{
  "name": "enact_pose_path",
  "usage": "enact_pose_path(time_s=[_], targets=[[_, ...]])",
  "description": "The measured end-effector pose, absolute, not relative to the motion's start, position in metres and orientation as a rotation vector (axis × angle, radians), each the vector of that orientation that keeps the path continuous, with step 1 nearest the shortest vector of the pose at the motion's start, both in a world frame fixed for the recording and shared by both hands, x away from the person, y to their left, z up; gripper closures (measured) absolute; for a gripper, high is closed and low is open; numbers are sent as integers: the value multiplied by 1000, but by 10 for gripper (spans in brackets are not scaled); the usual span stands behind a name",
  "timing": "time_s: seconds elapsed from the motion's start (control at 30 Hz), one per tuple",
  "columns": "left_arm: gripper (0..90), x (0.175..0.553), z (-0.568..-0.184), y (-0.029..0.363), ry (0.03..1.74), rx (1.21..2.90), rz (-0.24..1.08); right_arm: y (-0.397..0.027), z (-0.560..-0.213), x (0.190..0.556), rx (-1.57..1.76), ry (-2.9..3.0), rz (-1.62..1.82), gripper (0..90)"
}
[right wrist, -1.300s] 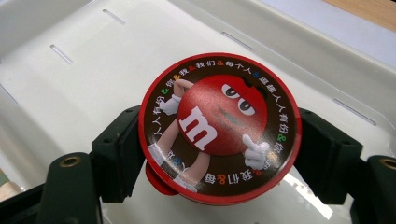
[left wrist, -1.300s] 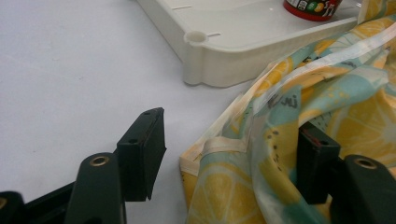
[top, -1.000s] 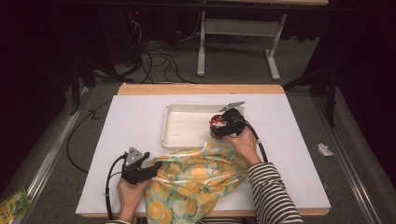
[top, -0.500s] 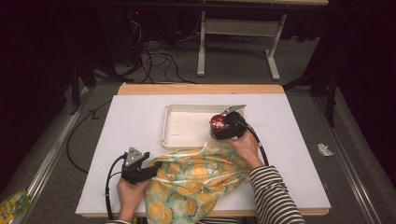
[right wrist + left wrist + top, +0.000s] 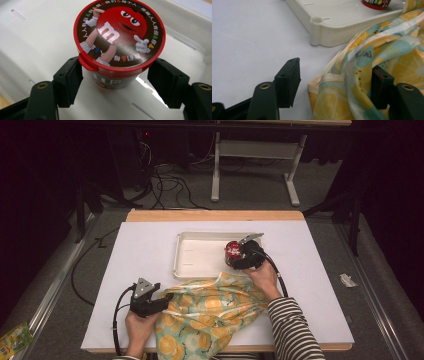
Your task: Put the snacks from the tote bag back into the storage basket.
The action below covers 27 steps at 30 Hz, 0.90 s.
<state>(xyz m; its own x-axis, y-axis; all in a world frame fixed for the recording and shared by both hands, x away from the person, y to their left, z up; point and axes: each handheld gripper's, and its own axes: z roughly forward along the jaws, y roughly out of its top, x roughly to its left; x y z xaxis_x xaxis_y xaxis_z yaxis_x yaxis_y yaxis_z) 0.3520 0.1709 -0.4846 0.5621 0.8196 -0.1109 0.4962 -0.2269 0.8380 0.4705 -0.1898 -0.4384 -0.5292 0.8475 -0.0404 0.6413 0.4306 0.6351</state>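
Right gripper [image 5: 115,75] jaws closing around cup [image 5: 119,40] in tray [image 5: 30,45], not yet clamped; left gripper [image 5: 334,87] jaws apart, bag [image 5: 367,57] edge between.

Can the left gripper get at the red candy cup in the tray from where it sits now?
Probably not directly: the left gripper sits at the fruit-print bag, and the right gripper already straddles the candy cup in the tray.

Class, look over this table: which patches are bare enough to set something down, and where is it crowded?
Free: the left part of the white tray, away from the red-lidded cup; the table left of the tray; the strip right of the right gripper, toward the table's edge. Crowded: the near middle, where the lemon-print bag spreads between both hands up to the tray, with the left gripper at its edge.
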Motion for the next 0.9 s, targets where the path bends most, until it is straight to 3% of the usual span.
enact_pose_path(time_s=[0.17, 0.9], targets=[[366, 352, -485, 171, 1069, 1887, 450, -192, -442, 474, 1282, 2335, 804, 388], [367, 351, -484, 170, 1054, 1898, 448, -204, -431, 465, 1299, 2299, 899, 440]])
